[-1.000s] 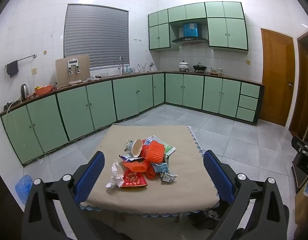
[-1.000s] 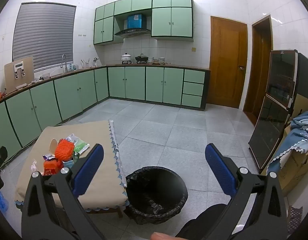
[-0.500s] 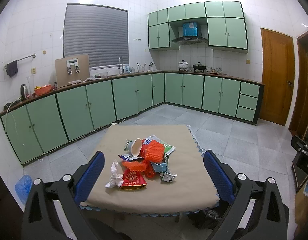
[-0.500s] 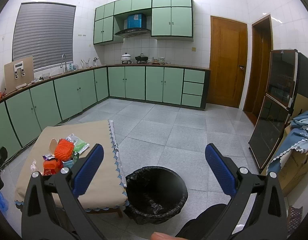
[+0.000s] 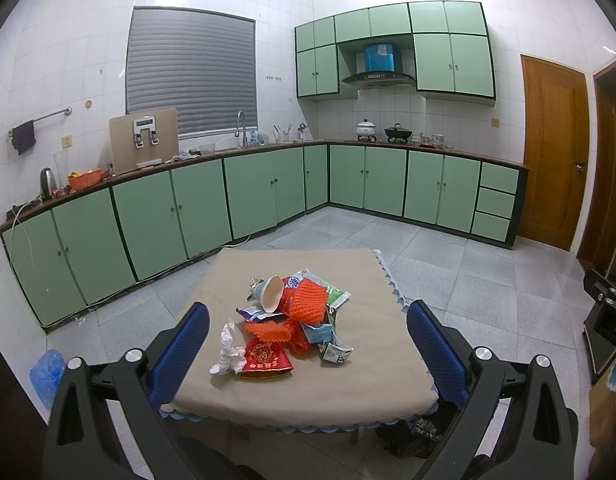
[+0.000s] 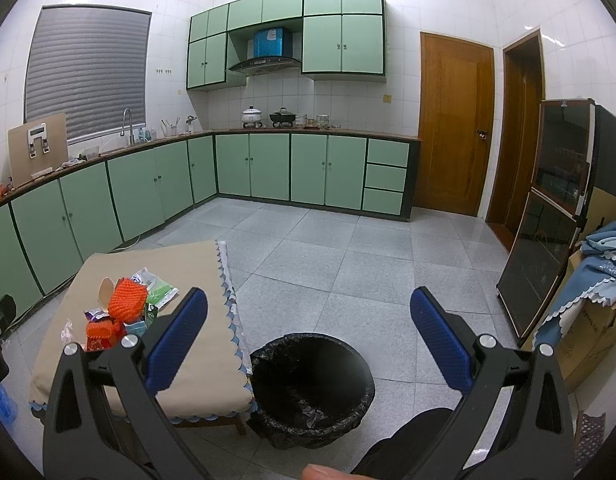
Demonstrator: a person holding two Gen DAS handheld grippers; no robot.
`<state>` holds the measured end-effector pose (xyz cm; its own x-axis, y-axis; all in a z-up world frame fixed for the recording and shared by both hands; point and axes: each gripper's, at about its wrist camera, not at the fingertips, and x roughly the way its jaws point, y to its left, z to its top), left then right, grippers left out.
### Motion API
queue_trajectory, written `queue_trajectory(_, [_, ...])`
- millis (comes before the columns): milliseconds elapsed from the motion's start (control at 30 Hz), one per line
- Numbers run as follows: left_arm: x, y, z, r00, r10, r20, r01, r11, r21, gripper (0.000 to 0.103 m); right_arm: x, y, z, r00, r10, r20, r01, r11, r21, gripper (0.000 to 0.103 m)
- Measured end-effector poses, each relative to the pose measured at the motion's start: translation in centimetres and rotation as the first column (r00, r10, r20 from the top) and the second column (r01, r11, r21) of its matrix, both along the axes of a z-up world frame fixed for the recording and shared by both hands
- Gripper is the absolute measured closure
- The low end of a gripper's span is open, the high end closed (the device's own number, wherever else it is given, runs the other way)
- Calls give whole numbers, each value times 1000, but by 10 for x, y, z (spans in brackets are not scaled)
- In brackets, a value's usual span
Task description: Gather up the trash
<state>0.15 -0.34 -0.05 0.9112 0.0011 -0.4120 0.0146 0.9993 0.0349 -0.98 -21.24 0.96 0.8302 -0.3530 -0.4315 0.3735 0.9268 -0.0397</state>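
The left tool [image 5: 308, 354] hangs level before the desk [image 5: 368, 376], fingers spread wide and holding nothing; the trash pile [image 5: 291, 316] lies on the desk between them. The right tool [image 6: 308, 340], likewise agape, hovers above the black-lined trash bin [image 6: 312, 388] just beside the desk.

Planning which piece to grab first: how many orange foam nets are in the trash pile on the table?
2, possibly more hidden. One large orange foam net sits on top of the pile beside the paper cup; a flatter one lies lower, just behind the red packet.
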Motion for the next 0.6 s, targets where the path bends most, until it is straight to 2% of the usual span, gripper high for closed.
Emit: queue_trajectory(600, [1,4,-1,1000,5,0,-5,1000,-5,6,1,5,1,1000,6,-6,-6,1000,-8,5])
